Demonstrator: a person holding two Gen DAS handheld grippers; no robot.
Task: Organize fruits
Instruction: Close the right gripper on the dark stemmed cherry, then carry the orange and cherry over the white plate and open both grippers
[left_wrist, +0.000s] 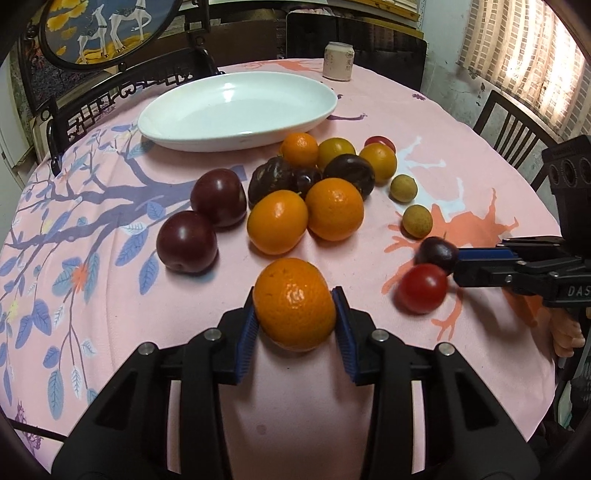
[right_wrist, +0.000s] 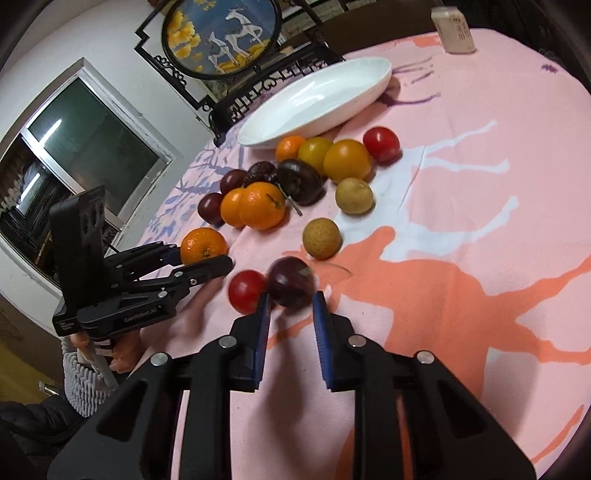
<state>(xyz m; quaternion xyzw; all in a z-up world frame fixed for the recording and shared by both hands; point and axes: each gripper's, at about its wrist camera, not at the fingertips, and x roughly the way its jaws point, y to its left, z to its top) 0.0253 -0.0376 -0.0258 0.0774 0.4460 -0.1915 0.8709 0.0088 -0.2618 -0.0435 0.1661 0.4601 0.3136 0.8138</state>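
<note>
My left gripper is shut on an orange mandarin, one blue pad against each side, low over the pink tablecloth; the same mandarin shows in the right wrist view. My right gripper is shut with its tips pinching the lower part of a small dark plum, which looks blurred. A red cherry tomato lies touching the plum's left side. The rest of the fruit lies in a pile of mandarins, dark plums and yellow fruit. Beyond it stands an empty white oval dish.
Two tan longans lie right of the pile and two large red plums left of it. A pale drink can stands at the table's far edge. Dark chairs ring the round table. A person's hand holds the left gripper.
</note>
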